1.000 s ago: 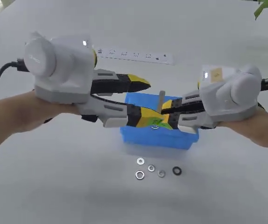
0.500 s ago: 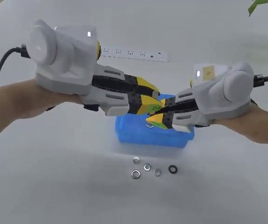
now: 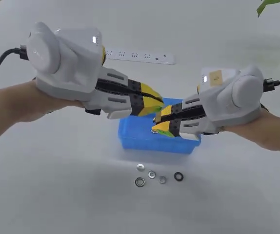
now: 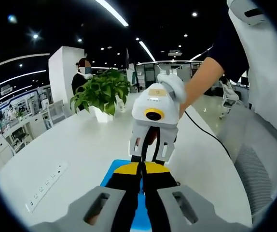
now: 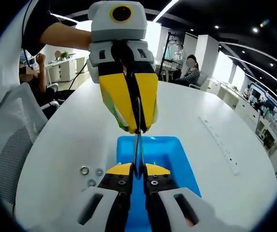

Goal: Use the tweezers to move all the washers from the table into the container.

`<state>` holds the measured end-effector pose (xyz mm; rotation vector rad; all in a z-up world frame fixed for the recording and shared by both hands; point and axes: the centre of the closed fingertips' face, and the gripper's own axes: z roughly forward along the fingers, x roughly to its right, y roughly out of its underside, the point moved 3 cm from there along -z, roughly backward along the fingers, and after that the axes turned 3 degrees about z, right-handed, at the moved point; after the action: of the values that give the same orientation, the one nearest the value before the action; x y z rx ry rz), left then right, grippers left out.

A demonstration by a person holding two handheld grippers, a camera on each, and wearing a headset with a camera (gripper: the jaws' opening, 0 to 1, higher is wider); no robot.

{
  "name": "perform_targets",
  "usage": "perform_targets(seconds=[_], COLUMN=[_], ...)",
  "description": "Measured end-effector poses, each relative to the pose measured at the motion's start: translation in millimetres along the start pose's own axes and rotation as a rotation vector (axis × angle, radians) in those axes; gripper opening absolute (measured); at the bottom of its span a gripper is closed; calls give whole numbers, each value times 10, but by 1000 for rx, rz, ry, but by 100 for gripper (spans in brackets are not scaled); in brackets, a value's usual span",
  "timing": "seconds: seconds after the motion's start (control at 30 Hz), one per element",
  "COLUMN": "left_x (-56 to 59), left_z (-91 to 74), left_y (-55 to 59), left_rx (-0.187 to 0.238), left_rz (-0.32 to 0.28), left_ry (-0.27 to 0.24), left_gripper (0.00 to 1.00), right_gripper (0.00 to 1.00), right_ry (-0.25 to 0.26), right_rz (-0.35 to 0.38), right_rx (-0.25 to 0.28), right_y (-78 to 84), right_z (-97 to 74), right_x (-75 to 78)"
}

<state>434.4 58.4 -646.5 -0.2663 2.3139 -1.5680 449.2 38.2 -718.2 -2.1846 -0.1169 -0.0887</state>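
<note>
Five flat washers (image 3: 151,174) (four silvery, one black) lie near blue container (image 3: 145,144).

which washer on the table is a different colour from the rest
The black ring washer, rightmost in the head view; the other four metal washers are silver.

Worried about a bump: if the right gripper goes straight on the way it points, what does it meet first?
Likely the left gripper, facing it above the blue container; the tweezers in the right gripper touch its tips.
</note>
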Motion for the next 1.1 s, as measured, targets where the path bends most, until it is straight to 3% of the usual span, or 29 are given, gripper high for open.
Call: perform_targets(seconds=[0.3, 0.37, 0.6, 0.7, 0.87, 0.93, 1.1], left_x=[-56, -57, -12, 16, 45, 65, 157], left_z=[-3, -6, -35, -61, -156, -197, -289], left_y=[-88, -98, -128, -188, -220, -224, -263], left_rx=[2, 0, -8, -2, -2, -3, 1], left_rz=[25, 29, 35, 45, 49, 47, 59], left_ry=[-13, -15, -8, -14, -22, -28, -38], left_gripper=[5, 5, 5, 5, 5, 5, 5], right_gripper=[13, 14, 28, 36, 53, 61, 66], right_ry=[41, 57, 85, 100, 51, 59, 64], right_rz=[16, 10, -2, 7, 74, 68, 74], right_rx=[37, 68, 65, 62, 112, 115, 103], right_y=[-85, -134, -153, -141, -184, -181, -125], right_z=[-40, -68, -134, -186, -259, -299, -400], right_x=[57, 59, 28, -19, -202, -257, -384])
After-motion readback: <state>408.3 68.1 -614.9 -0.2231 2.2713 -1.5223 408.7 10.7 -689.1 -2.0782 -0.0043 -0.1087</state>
